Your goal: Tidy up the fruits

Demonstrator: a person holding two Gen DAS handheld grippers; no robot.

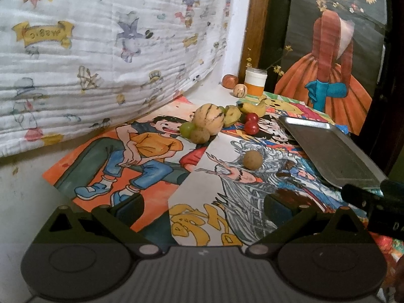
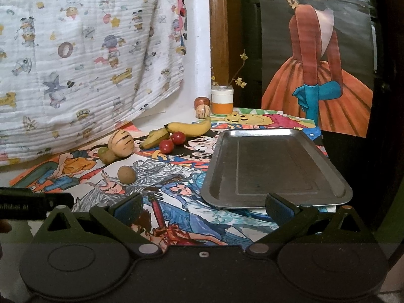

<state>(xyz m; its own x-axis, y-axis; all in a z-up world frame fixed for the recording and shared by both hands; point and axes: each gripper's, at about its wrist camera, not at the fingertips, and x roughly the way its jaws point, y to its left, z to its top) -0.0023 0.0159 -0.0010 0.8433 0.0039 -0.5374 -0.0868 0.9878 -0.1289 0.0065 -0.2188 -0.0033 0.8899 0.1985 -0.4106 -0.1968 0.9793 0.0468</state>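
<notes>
Fruit lies loose on the cartoon posters (image 2: 176, 202) that cover the table, all of it outside the metal tray (image 2: 272, 169). Taking the tray as the landmark: a lone round brown fruit (image 2: 126, 174) sits well to the tray's left, apart from the rest. Farther left and back, a striped yellow melon (image 2: 121, 141) touches a green grape (image 2: 102, 151) and a second small brown fruit (image 2: 109, 157). Between that cluster and the tray's far left corner lie two red cherries (image 2: 173, 142), just beside a small greenish banana (image 2: 154, 139) and a longer yellow banana (image 2: 189, 127). Beyond the tray's far edge, near the wall, stand a red apple (image 2: 202, 101) and a small striped fruit (image 2: 203, 111), next to a jar (image 2: 222, 100) with a white band and orange base holding a twig with yellow blossoms. The tray holds nothing and lies flat on the posters. Left gripper (image 1: 203, 207) hovers over the posters with its fingers spread wide, nothing between them; the lone brown fruit (image 1: 252, 160) lies ahead of it. Right gripper (image 2: 203, 205) is likewise spread wide and unloaded, its right finger at the tray's near edge. A printed quilt (image 2: 75, 50) hangs behind on the left; a painting of a woman in an orange dress (image 2: 318, 75) stands behind the tray.
</notes>
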